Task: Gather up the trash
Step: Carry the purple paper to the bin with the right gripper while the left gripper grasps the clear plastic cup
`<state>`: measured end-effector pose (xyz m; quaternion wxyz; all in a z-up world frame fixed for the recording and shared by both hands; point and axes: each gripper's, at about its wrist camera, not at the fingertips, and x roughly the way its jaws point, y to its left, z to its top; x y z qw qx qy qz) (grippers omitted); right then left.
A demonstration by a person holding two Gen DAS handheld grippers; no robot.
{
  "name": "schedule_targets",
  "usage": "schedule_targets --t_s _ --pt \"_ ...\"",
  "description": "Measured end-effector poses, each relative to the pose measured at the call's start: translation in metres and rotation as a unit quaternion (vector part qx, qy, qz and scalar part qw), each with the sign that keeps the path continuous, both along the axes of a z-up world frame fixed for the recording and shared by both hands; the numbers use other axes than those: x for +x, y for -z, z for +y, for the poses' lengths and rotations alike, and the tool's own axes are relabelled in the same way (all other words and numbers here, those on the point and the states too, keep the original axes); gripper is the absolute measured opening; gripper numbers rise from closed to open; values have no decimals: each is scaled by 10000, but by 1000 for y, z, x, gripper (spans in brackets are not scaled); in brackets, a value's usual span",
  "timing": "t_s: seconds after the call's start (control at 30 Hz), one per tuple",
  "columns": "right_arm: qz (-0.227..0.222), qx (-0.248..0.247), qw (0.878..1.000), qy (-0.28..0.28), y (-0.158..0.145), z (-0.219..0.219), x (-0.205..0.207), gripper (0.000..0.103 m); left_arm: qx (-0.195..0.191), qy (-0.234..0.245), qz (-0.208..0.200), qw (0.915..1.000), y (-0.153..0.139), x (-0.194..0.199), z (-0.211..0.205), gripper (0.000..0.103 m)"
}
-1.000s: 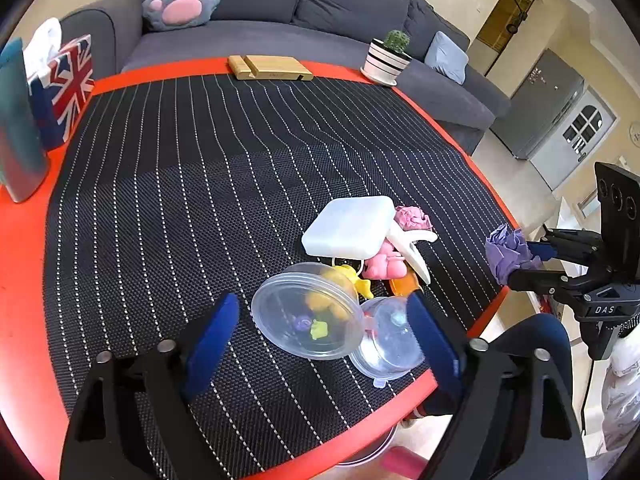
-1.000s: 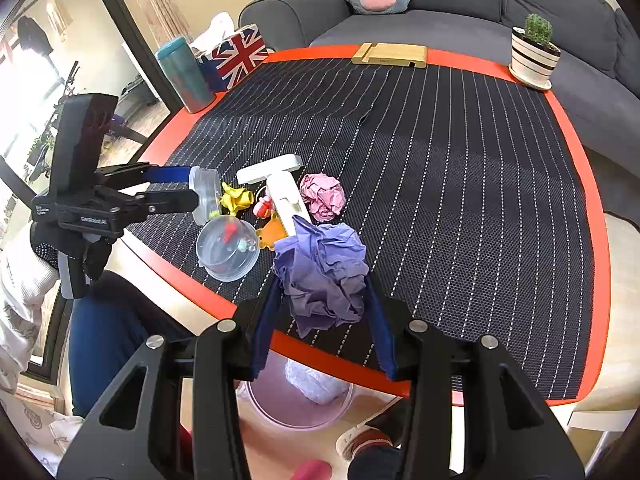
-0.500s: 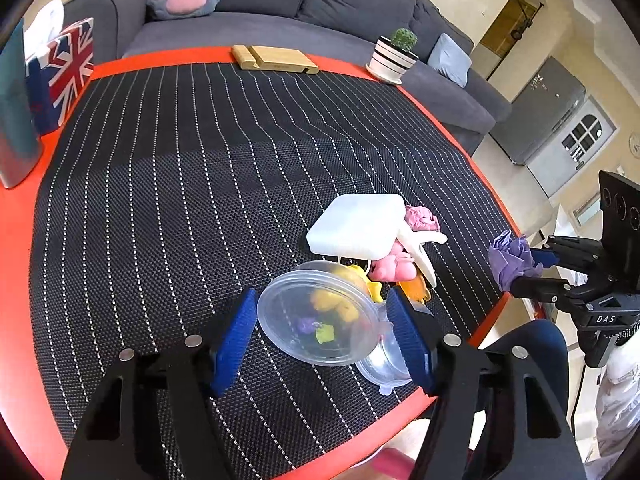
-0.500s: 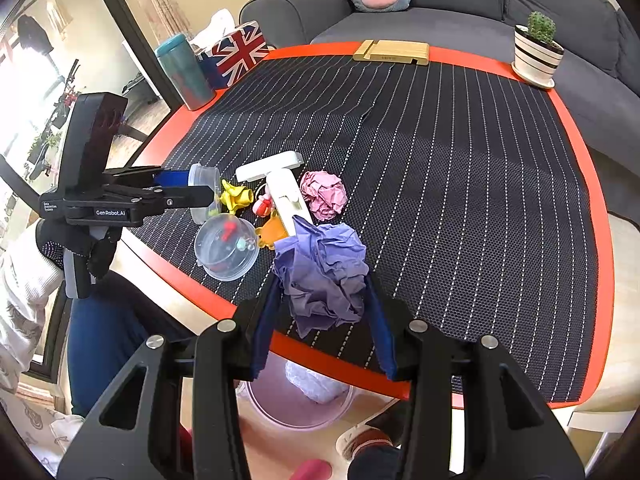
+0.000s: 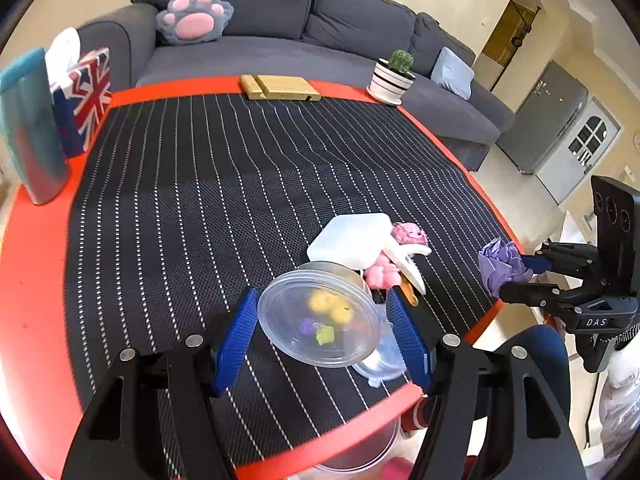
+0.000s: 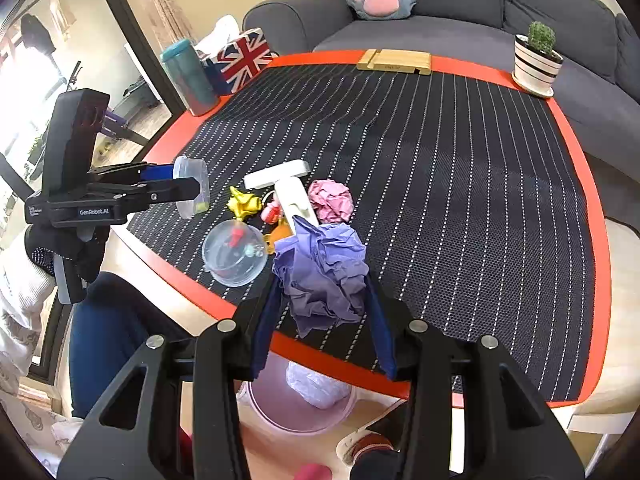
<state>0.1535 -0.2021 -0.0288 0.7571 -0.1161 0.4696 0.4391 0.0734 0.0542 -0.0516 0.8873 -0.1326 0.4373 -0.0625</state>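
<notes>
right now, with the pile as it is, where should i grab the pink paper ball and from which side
Take the pink paper ball across its middle, from above, jaws on its far and near sides. It is a soft crumpled wad, so it should squash into a grip. The white T-shaped piece lies against its left, while the mat to its right is bare.

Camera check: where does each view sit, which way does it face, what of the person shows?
Left wrist: on the left hand-held gripper, facing over its clear plastic tub toward the sofa; a blue trouser leg shows.
Right wrist: on the right hand-held gripper, facing over its purple paper wad; a gloved hand shows.
Shared: each sees the other gripper, the striped mat and the cactus pot.
</notes>
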Motion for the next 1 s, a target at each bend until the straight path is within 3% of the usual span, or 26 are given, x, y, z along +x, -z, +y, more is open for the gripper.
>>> schedule_targets --t_s 0.5,0.87,0.93,1.0 --pt "-119 191 9995 -203 -17 -12 -49 42 349 138 -64 9993 -22 -51 -47 64" --pt "101 31 9982 -595 5 -13 -93 43 458 251 58 9986 -14 -78 -71 64" --pt "179 0 9973 -717 12 -11 -99 47 441 276 85 9986 -11 -81 -73 64" --pt "242 13 9971 -728 16 -10 -101 62 438 282 101 9986 -10 -83 -74 64"
